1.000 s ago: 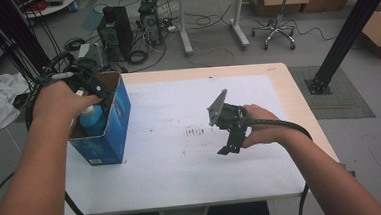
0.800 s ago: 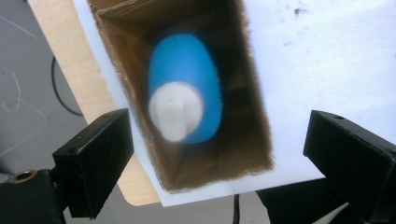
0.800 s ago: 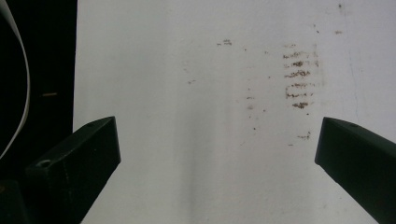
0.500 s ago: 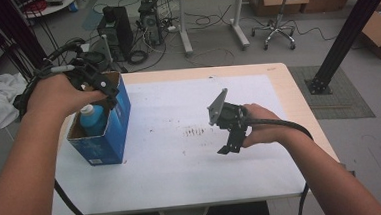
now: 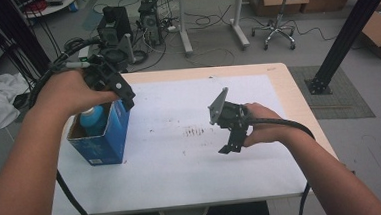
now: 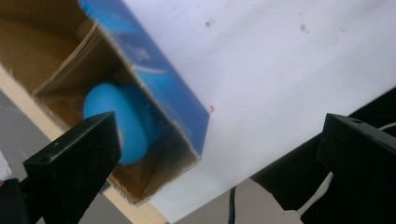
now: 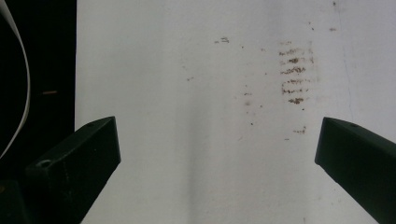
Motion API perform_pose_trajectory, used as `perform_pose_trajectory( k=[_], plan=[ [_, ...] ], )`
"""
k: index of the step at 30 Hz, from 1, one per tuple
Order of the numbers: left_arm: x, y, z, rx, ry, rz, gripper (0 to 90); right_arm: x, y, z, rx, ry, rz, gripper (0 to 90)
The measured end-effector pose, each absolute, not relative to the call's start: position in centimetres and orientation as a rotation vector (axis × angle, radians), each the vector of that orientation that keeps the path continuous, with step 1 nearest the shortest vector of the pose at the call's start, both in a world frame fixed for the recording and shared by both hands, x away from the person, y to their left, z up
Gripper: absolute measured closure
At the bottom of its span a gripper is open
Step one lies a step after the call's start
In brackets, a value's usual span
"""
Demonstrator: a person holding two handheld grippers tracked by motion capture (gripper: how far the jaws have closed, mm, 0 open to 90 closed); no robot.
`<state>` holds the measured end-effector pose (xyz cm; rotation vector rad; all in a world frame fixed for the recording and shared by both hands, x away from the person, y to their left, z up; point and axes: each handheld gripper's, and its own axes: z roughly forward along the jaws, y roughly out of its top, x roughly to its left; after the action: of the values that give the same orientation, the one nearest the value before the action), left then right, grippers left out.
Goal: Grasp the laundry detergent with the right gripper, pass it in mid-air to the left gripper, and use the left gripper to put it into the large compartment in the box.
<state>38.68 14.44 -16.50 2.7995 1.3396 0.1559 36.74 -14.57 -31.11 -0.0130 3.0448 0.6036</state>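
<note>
Now the left gripper (image 5: 120,89) has risen above the blue box (image 5: 103,140).

Box (image 5: 102,138) on table (image 5: 277,82), left side, near front-left edge. Bottle (image 5: 93,118) inside box. Left hand-held gripper (image 5: 122,94) above box's right rim. Right hand-held gripper (image 5: 229,146) right of centre, over table, well apart from box. Smudge marks (image 5: 195,132) between.

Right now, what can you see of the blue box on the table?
The blue box is an open-topped cardboard carton, blue outside and plain brown inside, standing upright near the table's left edge. A light blue bottle stands inside it, its rounded top showing. The left gripper hovers just above its far rim, jaws open.
</note>
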Motion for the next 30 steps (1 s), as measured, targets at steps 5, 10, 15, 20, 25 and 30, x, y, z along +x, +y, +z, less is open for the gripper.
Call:
perform_pose_trajectory(
  k=[5,10,15,20,25,30],
  plan=[
    [37.8,12.7,-16.3,2.878,1.133,0.122,0.1,36.8,-14.8,-31.0,-0.005,3.048,0.594,0.0],
    [36.6,10.4,-16.4,2.946,0.903,0.103,0.1,36.9,-14.9,-30.8,0.004,3.055,0.565,0.0],
    [35.7,8.6,-16.8,2.998,0.686,0.092,0.1,37.0,-15.0,-30.3,0.009,3.054,0.538,0.0],
    [34.9,7.7,-17.7,3.061,0.505,0.083,0.1,36.9,-15.2,-30.1,0.022,3.055,0.519,0.0],
    [34.2,7.0,-18.5,3.097,0.357,0.078,0.1,36.8,-15.4,-30.0,0.034,3.055,0.507,0.0],
    [33.8,6.5,-19.4,3.096,0.228,0.058,0.1,36.8,-15.7,-30.0,0.044,3.049,0.502,0.0]
  ],
)
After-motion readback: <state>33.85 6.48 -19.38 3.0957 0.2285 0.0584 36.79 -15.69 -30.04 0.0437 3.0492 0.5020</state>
